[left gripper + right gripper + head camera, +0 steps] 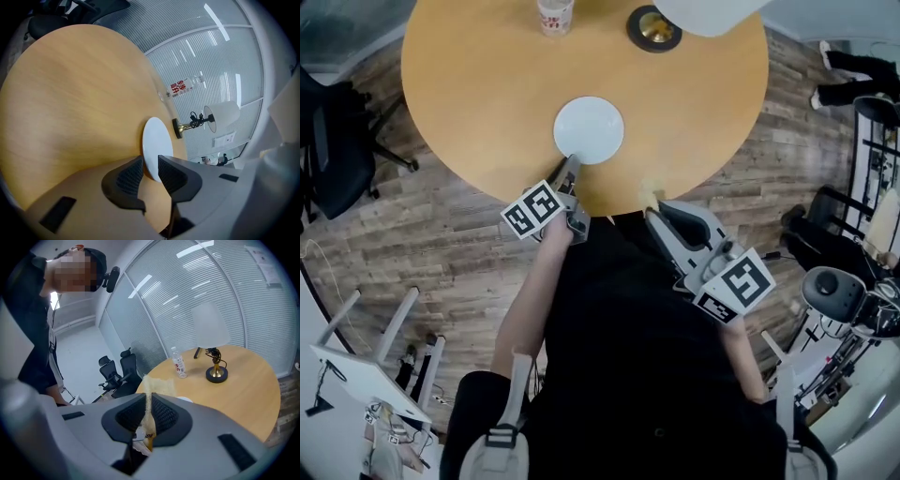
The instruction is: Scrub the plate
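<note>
A white plate lies on the round wooden table, near its front edge. My left gripper reaches the plate's near-left rim and is shut on it. In the left gripper view the plate stands edge-on, and its rim runs between the two black pads of the left gripper. My right gripper hovers at the table's front edge, right of the plate, shut on a thin yellowish sponge. The right gripper view shows the sponge squeezed flat in that gripper.
A water bottle and a lamp with a brass base stand at the table's far side. A black office chair is at the left. More equipment crowds the floor at the right.
</note>
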Available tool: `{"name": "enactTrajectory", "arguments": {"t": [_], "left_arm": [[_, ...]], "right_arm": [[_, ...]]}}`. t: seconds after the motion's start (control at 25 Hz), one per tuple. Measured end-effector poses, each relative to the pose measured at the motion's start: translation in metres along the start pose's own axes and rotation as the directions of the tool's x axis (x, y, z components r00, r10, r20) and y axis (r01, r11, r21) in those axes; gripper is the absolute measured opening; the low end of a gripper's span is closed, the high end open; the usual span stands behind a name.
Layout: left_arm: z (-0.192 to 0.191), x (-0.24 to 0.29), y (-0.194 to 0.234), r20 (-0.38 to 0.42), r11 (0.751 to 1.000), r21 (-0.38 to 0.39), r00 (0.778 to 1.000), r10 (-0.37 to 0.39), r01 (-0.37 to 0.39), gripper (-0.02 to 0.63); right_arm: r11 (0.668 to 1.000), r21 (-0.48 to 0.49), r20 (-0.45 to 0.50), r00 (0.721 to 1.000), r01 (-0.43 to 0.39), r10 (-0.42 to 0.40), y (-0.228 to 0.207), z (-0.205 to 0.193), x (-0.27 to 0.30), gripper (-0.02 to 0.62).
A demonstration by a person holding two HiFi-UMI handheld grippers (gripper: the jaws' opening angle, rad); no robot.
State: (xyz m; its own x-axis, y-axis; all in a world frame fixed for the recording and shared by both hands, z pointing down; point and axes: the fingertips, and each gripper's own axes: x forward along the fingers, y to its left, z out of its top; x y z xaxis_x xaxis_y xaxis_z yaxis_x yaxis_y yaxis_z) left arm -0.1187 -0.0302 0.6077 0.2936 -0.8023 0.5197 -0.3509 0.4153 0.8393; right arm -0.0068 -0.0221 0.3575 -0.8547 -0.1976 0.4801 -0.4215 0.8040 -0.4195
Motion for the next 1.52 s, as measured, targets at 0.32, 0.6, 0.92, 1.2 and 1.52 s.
{"name": "enactTrajectory", "arguments": {"t": [0.32, 0.6, 0.92, 1.2, 1.52], "left_arm": [[0.001, 0.004, 0.008, -0.061, 0.997, -0.070, 0.997, 0.041, -0.045, 0.052], [0.004, 0.002, 0.006, -0.104, 0.995, -0.087, 0.994, 0.031, -0.040, 0.034], [0.004, -0.020, -0.002, -0.186, 0.997, 0.079, 0.982, 0.028, -0.013, 0.025], [-0.006, -0.039, -0.009, -0.225, 0.985, 0.172, 0.974, 0.030, 0.010, 0.023], [-0.012, -0.045, -0.016, -0.229, 0.980, 0.197, 0.973, 0.008, 0.038, 0.023]], "right_arm": [[1.000, 0.012, 0.029, 0.999, 0.025, -0.025, 0.001, 0.001, 0.006, 0.037], [0.999, 0.011, 0.061, 0.997, 0.049, -0.050, -0.008, 0.006, 0.008, 0.037], [0.996, -0.081, -0.088, 0.995, 0.029, -0.037, -0.015, -0.038, 0.043, 0.037], [0.988, -0.146, -0.296, 0.955, -0.043, -0.002, -0.026, -0.107, 0.095, 0.037], [0.970, -0.227, -0.476, 0.879, -0.084, -0.035, -0.025, -0.164, 0.138, 0.037]]}}
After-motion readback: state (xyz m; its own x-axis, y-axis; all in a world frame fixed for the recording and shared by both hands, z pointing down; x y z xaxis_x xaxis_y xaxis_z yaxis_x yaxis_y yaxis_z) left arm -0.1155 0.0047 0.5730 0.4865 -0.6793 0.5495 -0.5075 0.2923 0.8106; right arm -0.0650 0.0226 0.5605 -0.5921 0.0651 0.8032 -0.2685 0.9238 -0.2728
